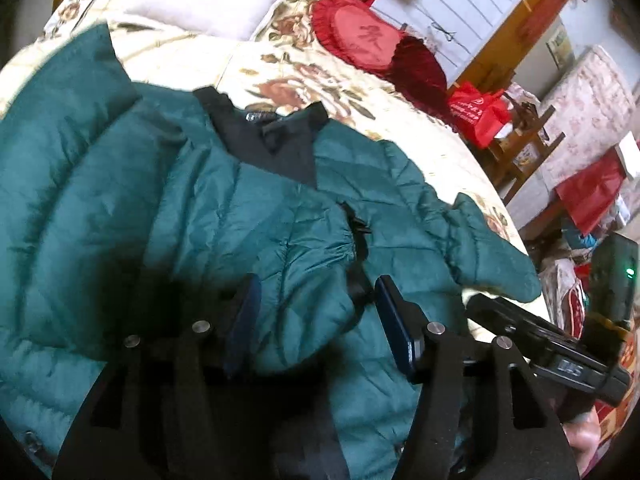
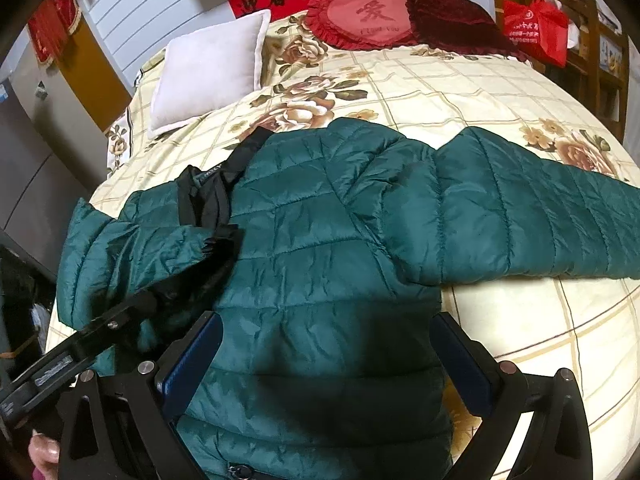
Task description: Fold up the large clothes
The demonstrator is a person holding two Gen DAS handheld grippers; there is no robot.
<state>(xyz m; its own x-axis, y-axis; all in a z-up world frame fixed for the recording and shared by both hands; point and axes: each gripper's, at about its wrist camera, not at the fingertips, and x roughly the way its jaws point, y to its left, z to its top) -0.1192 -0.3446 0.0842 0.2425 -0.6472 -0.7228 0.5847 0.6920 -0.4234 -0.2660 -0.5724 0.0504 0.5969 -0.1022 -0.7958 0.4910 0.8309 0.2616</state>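
The jacket [image 2: 320,240] is a green quilted puffer. It lies flat on the bed [image 2: 460,92], spread across the floral quilt, with its dark lining and collar [image 2: 208,196] exposed toward the pillow [image 2: 208,76]. One sleeve [image 2: 540,216] extends straight out from the jacket body, on the side away from the pillow. The other sleeve [image 2: 132,248] is folded in across the jacket body; its black cuff [image 2: 224,240] rests just beside the collar.

The left gripper [image 1: 316,312] hangs over the folded sleeve. Its jaws are spread, with sleeve fabric [image 1: 304,264] between them; contact with the fabric appears likely, but cannot be confirmed. In the right wrist view this gripper [image 2: 160,300] reaches toward the cuff.

The right gripper [image 2: 328,360] sits above the lower jacket body. Its jaws are spread wide and pinch nothing.

A heart cushion [image 2: 368,20] and a red bag [image 2: 536,32] lie beyond the jacket, near the head of the bed.
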